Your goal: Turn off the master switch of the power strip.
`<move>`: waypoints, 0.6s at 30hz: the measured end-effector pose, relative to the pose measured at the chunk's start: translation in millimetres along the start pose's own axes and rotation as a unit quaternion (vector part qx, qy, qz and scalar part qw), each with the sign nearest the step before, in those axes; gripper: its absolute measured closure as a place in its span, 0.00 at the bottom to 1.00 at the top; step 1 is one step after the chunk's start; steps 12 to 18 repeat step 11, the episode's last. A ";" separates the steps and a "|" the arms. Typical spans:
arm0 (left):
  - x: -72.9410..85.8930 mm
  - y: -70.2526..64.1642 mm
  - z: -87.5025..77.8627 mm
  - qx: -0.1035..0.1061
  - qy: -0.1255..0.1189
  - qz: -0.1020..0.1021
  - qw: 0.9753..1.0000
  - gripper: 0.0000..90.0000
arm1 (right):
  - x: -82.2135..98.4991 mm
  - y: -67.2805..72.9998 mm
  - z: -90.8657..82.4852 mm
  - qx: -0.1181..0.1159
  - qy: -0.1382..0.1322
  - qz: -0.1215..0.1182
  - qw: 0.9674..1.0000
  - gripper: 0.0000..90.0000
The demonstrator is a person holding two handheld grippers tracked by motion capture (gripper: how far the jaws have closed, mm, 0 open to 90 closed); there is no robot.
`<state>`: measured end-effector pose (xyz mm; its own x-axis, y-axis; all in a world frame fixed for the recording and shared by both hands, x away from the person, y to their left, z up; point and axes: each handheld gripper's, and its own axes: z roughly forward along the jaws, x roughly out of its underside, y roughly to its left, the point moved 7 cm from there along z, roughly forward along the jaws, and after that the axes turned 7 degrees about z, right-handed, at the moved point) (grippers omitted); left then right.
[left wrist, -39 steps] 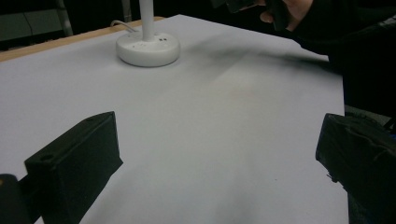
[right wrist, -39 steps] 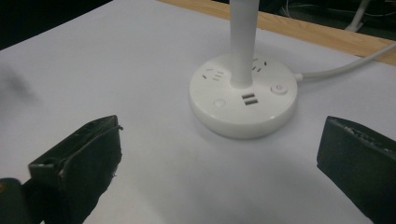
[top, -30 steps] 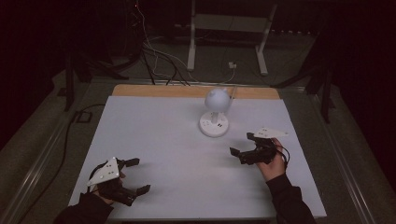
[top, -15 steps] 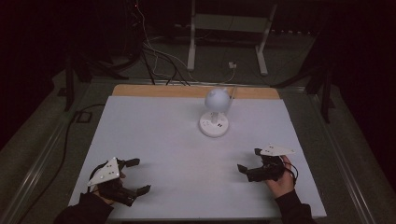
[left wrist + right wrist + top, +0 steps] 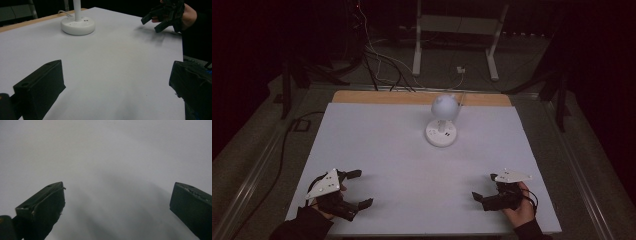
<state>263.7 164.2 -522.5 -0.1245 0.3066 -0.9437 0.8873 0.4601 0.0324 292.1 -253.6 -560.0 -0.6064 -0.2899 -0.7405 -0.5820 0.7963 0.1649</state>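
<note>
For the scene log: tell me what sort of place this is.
Probably a lab or recording workspace, not a home: a plain white-topped table with just a small white lamp on it, loose cables on the dark floor behind, and a bare metal stand behind.

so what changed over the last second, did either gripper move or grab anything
The right gripper drew back from beside the lamp toward the person's edge of the table, open and empty all the way; it took hold of nothing. The left gripper stayed where it was at the near left, also open. The lamp did not move.
</note>
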 end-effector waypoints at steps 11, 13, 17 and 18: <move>0.1 0.8 0.6 0.000 -0.001 -0.002 1.000 0.00 | 2.8 -5.1 0.5 0.001 -0.006 0.001 1.000 0.00; 0.1 0.8 0.6 0.000 -0.001 -0.002 1.000 0.00 | 2.8 -5.1 0.5 0.001 -0.006 0.001 1.000 0.00; 0.1 0.8 0.6 0.000 -0.001 -0.002 1.000 0.00 | 2.8 -5.1 0.5 0.001 -0.006 0.001 1.000 0.00; 0.1 0.8 0.6 0.000 -0.001 -0.002 1.000 0.00 | 2.8 -5.1 0.5 0.001 -0.006 0.001 1.000 0.00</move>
